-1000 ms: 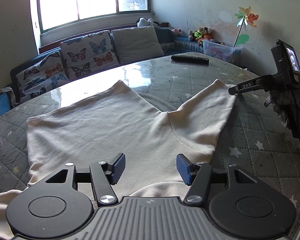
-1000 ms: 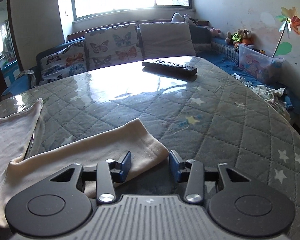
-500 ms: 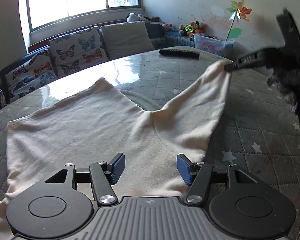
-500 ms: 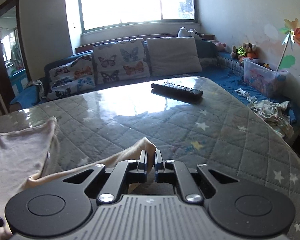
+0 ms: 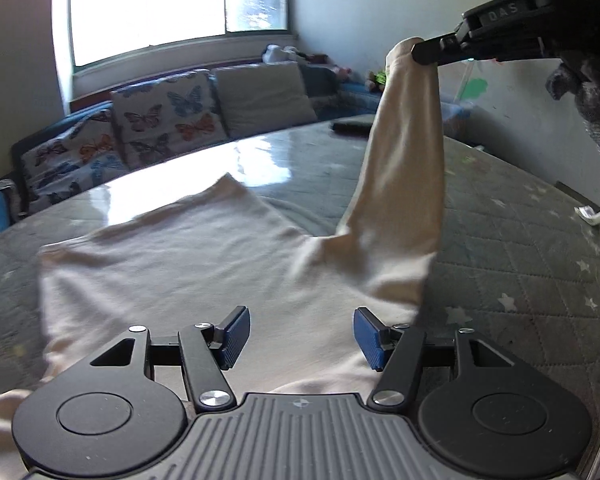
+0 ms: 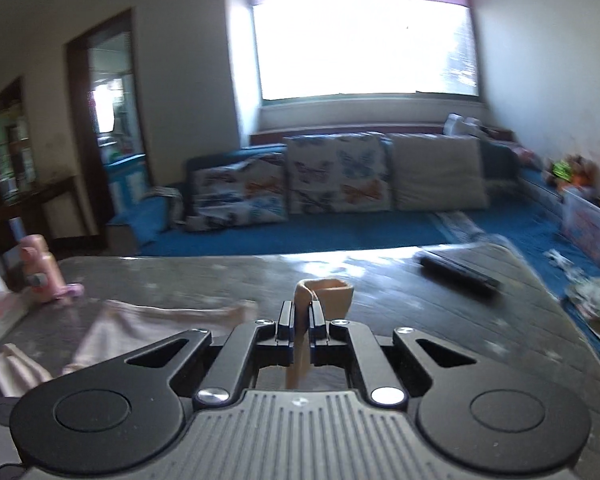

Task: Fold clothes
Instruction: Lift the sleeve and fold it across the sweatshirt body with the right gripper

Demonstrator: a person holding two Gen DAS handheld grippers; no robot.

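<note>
Overhead, one cream garment (image 5: 204,272), one remote (image 6: 458,274).

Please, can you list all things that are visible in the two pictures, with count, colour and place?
shirt: 1, cream, flat on table, one sleeve lifted
table: 1, grey quilted cover
remote: 1, black, far side of table
bottle: 1, pink, table's left edge
cushions: 3, two butterfly print, one beige, on blue sofa
left gripper: 1, black, blue pads, open over shirt
right gripper: 1, black, shut on sleeve cuff
</note>
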